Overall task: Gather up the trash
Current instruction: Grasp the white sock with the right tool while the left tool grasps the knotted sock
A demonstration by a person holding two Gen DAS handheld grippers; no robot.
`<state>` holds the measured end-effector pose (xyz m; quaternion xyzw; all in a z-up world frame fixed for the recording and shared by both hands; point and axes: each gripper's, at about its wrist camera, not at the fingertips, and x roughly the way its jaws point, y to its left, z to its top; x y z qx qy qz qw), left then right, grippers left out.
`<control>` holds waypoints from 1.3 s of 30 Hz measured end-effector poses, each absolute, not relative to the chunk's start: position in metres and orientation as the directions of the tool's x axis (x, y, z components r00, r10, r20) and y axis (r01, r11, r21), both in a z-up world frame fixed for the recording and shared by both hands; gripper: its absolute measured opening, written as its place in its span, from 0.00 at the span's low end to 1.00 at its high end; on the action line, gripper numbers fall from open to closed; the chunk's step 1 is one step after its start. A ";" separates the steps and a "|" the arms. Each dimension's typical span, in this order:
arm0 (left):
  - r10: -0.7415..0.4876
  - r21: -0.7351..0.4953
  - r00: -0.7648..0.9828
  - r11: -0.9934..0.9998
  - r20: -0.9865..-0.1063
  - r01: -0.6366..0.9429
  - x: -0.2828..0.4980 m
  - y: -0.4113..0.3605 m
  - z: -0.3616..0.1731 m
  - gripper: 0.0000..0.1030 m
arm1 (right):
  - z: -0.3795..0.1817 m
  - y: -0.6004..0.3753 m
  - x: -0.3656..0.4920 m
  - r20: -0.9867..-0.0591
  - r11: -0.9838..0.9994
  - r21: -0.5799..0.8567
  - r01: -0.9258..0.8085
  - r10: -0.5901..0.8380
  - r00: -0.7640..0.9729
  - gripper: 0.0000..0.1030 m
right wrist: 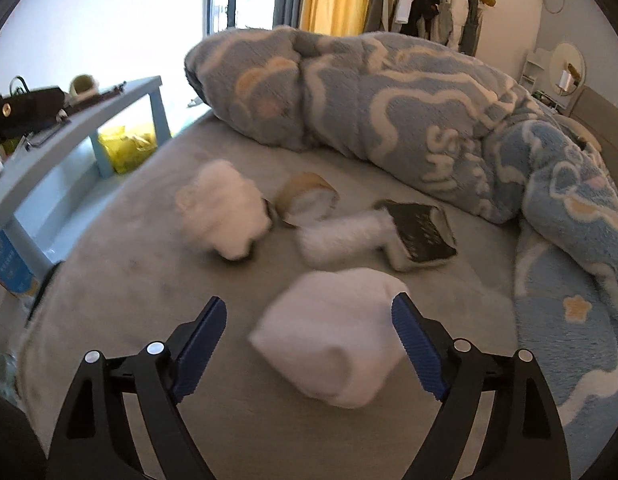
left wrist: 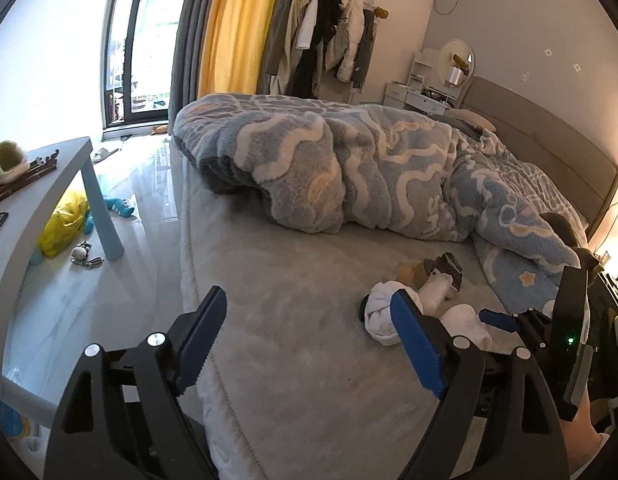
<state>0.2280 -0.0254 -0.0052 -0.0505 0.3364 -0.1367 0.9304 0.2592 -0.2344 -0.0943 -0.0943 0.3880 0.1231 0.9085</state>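
On the grey bed sheet [right wrist: 129, 280] lie a white folded wad [right wrist: 329, 340], a fluffy white clump [right wrist: 225, 212], a brown tape roll [right wrist: 307, 200] and a fluffy white roll [right wrist: 341, 236] with a dark box [right wrist: 423, 232] at its end. My right gripper [right wrist: 309, 340] is open. The white wad sits just ahead of its jaws, close to the right finger, and is not pinched. My left gripper [left wrist: 309, 340] is open over bare sheet, with a white clump [left wrist: 379, 316] just beyond its right finger. One blue finger [left wrist: 497, 319] of the right gripper shows at the right of the left wrist view.
A blue-and-white fleece blanket [left wrist: 349, 168] is heaped across the bed behind the items. A pale blue side table [left wrist: 61, 168] stands left of the bed, with a yellow bag [left wrist: 65, 220] and small toys on the floor under it. Clothes hang on a rack [left wrist: 329, 32] at the back.
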 end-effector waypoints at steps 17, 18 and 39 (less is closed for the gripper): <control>-0.345 -0.167 0.681 0.934 -0.646 0.315 0.250 -0.077 -0.030 0.88 | -0.122 -0.287 0.281 -0.792 0.952 0.156 -0.262 0.279 0.543 0.56; -0.346 -0.163 0.677 0.933 -0.650 0.320 0.251 -0.081 -0.032 0.88 | -0.121 -0.289 0.281 -0.789 0.951 0.168 -0.261 0.288 0.543 0.52; -0.408 -0.266 0.570 0.910 -0.713 0.319 0.279 -0.118 -0.079 0.60 | -0.095 -0.335 0.269 -0.698 0.932 0.262 -0.251 0.363 0.617 0.45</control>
